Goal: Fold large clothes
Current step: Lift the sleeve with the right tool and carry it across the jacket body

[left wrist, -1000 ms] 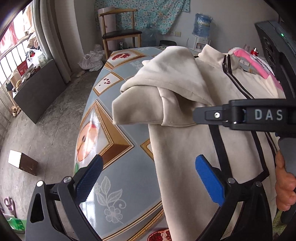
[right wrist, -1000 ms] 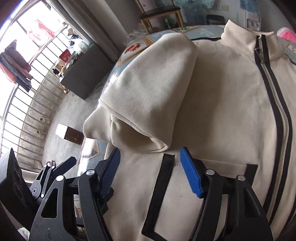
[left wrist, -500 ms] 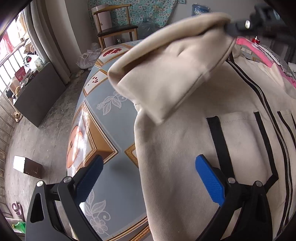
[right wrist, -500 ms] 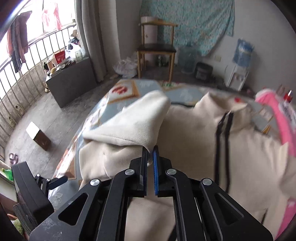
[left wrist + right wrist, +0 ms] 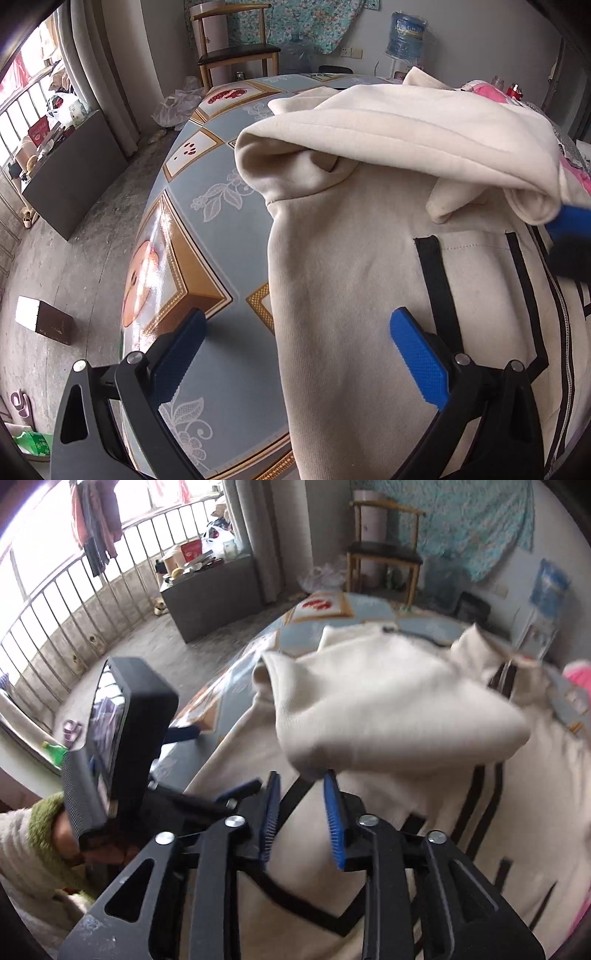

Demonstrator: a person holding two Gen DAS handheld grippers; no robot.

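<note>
Right wrist view: the right gripper (image 5: 301, 814), black-framed with two ribbed blue pads (image 5: 334, 821), has its jaws parting; the cuff end of the cream fleece sleeve (image 5: 388, 720) hangs at the tip of the right-hand pad, and whether it touches that pad cannot be told. Nothing is pressed between the two pads. The sleeve lies doubled across the front of the cream zip-up jacket with black trim (image 5: 424, 830), which is spread flat on the grey-blue patterned tablecloth (image 5: 354, 618). To the left, a hand (image 5: 79, 843) in a cream sleeve with a green cuff holds the other tool, whose black box-shaped housing (image 5: 129, 734) stands upright.

Left wrist view: the left gripper (image 5: 295, 369) has its blue pads spread wide and grips nothing. One pad is over the bare tablecloth (image 5: 229, 369), the other over the jacket's (image 5: 351, 314) side panel, so that the garment's left edge runs between them. Above, the folded sleeve (image 5: 406, 136) crosses the jacket's chest, its cuff end meeting a blue pad of the right gripper (image 5: 570, 221) at the frame's right margin. A black pocket outline and the zip with its black stripes mark the jacket front. Beyond the table stand a wooden chair with a dark seat (image 5: 236, 48), a blue water bottle (image 5: 406, 37) and a floral wall cloth (image 5: 314, 22).
</note>
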